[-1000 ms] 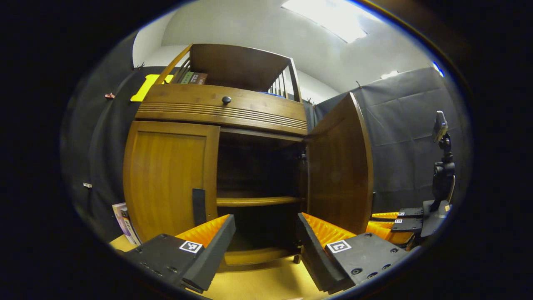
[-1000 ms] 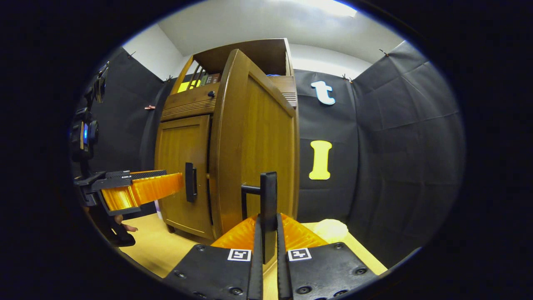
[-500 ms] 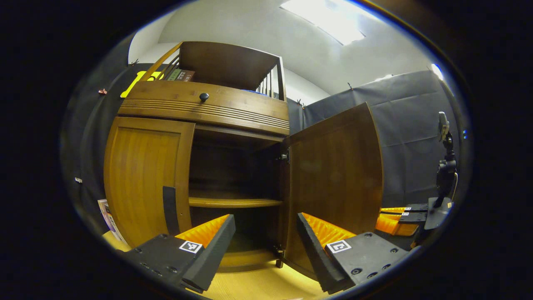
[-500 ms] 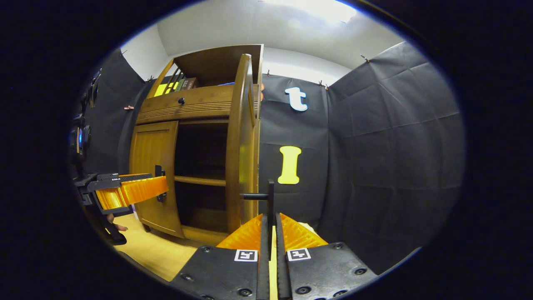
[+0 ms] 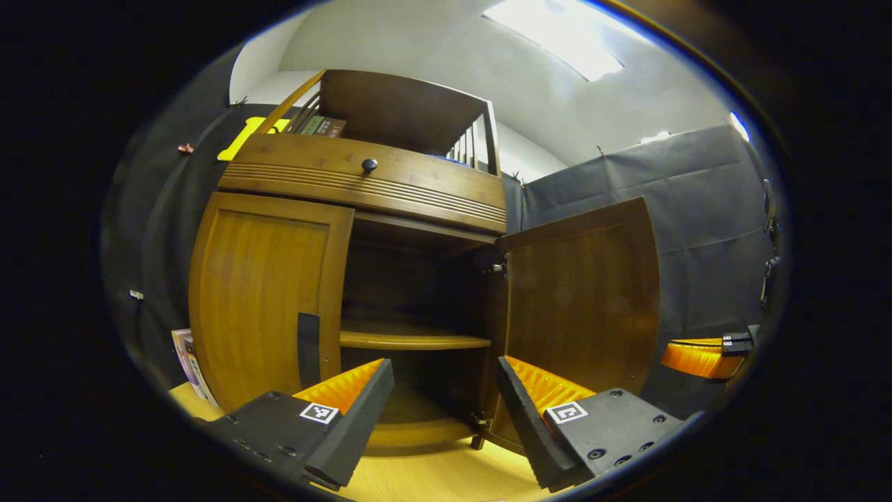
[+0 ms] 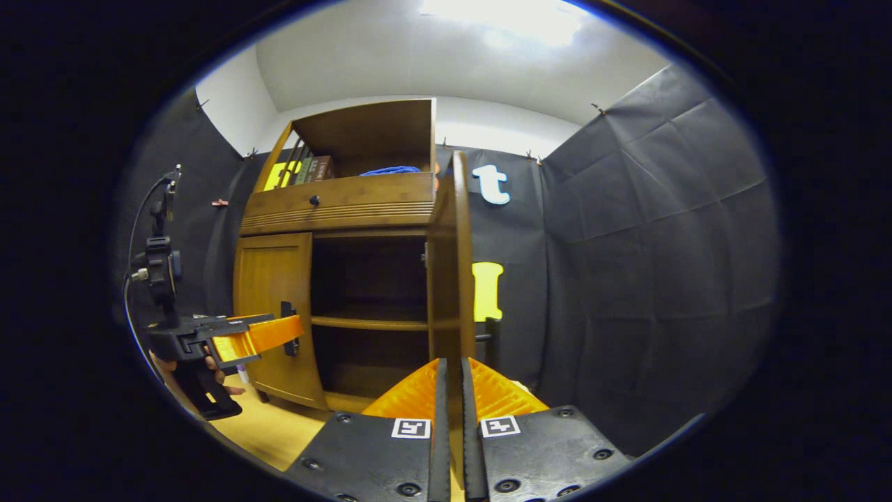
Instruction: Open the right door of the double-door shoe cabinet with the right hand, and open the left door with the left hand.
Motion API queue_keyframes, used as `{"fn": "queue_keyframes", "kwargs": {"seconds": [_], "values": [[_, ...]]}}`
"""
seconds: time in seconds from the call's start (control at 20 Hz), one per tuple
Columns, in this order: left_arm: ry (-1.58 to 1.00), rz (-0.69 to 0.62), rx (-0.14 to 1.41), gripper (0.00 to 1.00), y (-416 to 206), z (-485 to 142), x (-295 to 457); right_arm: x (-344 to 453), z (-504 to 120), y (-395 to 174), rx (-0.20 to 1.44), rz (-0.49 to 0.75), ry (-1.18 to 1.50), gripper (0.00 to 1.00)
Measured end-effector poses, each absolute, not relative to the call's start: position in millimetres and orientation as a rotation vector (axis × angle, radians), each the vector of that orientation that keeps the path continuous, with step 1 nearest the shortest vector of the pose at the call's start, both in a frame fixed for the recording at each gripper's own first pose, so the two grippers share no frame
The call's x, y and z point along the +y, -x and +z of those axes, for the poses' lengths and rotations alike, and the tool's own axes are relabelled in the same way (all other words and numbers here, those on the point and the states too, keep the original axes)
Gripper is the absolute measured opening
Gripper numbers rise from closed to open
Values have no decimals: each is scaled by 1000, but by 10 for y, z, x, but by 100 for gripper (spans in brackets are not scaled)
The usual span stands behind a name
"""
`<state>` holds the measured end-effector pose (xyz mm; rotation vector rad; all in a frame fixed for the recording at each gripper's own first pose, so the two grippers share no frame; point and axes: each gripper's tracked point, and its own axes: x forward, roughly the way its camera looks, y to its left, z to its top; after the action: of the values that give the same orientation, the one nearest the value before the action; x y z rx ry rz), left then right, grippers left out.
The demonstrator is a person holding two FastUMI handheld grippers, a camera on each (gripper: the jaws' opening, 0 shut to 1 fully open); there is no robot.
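Note:
The wooden shoe cabinet [image 5: 362,185] fills the left gripper view. Its left door [image 5: 265,293] is closed, with a dark handle [image 5: 309,340] on its inner edge. The right door [image 5: 578,300] stands wide open and is seen edge-on [image 6: 453,279] in the right gripper view. My left gripper [image 5: 442,401] is open before the opening, with the left door's handle just left of it; it also shows beside that handle [image 6: 258,335]. My right gripper [image 6: 451,390] has its fingers close together in line with the door's edge. The right door's handle [image 6: 493,341] stands just right of the fingertips.
A shelf [image 5: 411,340] crosses the dark inside of the cabinet. Above the doors sits a drawer with a round knob [image 5: 368,165], and books [image 5: 324,127] lie on top. More books [image 5: 185,355] lean left of the cabinet. Black cloth walls stand close on the right.
The right door has swung farther open. Its handle, held between my right fingers before, now stands beside them. My left gripper stays open in front of the cabinet.

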<state>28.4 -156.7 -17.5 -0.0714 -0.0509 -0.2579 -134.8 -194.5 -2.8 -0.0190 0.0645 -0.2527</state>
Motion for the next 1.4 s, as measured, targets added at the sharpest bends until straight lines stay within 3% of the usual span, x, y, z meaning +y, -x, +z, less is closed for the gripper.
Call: {"fn": "queue_keyframes", "kwargs": {"seconds": [0.05, 0.2, 0.25, 0.4, 0.45, 0.6, 0.75, 1.05, 1.3, 1.4], "values": [[68, -240, -44, 93, -295, -196, -1479, -1815, -42, 1298, 64, -214, 21, 12], [37, -175, -32, 89, -332, -251, -1197, -1444, -109, 1124, 74, -124, 35, 65], [31, -159, -34, 93, -365, -256, -1116, -1388, -156, 1043, 75, -106, 41, 66], [27, -117, -59, 93, -493, -222, -883, -1202, -231, 903, 77, -58, 61, 95], [18, -95, -75, 93, -568, -217, -779, -1128, -245, 836, 76, -38, 62, 99], [-18, -19, -92, 89, -827, -265, -503, -995, -328, 661, 87, 2, 54, 96], [-26, -4, -83, 93, -1097, -371, -416, -917, -418, 493, 95, 30, 49, 96], [-35, 0, -91, 87, -1545, -531, -322, -874, -582, 276, 105, 55, 41, 97], [-47, 29, -60, 68, -1753, -704, -164, -934, -682, 162, 126, 50, 43, 96], [-34, 36, -54, 65, -1819, -742, -128, -952, -711, 133, 130, 45, 32, 96]]}}
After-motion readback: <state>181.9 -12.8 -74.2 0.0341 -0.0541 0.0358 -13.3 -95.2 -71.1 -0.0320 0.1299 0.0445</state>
